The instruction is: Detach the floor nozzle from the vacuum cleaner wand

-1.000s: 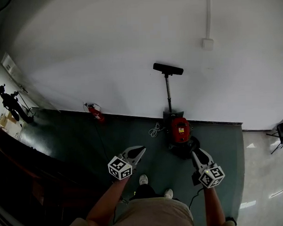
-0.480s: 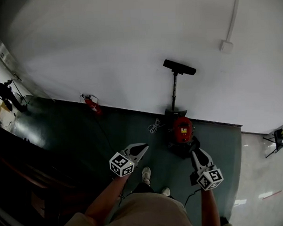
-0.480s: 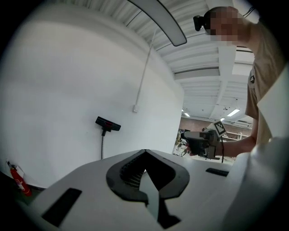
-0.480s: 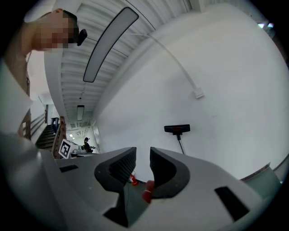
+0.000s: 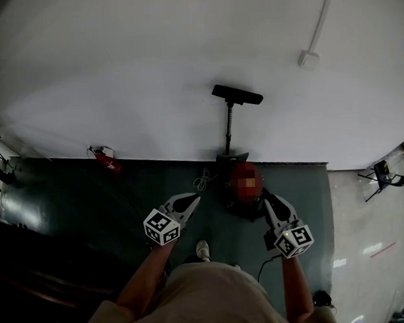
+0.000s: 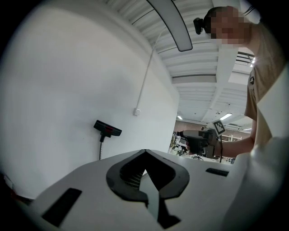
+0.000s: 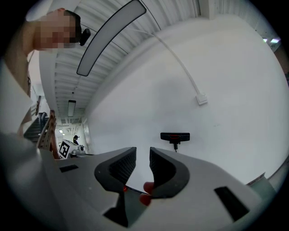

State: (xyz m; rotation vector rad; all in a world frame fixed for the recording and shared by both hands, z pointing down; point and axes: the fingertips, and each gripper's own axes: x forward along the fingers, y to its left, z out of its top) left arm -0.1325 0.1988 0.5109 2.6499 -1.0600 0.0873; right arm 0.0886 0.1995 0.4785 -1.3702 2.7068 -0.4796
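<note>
The black floor nozzle (image 5: pixel 237 95) sits at the top of the wand (image 5: pixel 229 130), which stands upright against the white wall above the red vacuum body (image 5: pixel 245 182). The left gripper view shows the nozzle (image 6: pixel 107 128) far off, as does the right gripper view, where the nozzle (image 7: pixel 175 136) is also distant. My left gripper (image 5: pixel 192 200) hovers over the green floor left of the vacuum; its jaws (image 6: pixel 144 153) are shut and empty. My right gripper (image 5: pixel 266 196) is just right of the vacuum body, and its jaws (image 7: pixel 142 158) stand apart with nothing between them.
A red fire extinguisher (image 5: pixel 106 161) lies at the wall's foot on the left. A white cable coil (image 5: pixel 203 184) rests beside the vacuum. A socket box (image 5: pixel 309 58) with conduit is on the wall. A black cord (image 5: pixel 265 271) trails near my feet; dark furniture lines the left.
The person has stepped forward and both grippers have moved toward the vacuum, which now lies closer to their tips. Neither gripper's jaws have changed.
</note>
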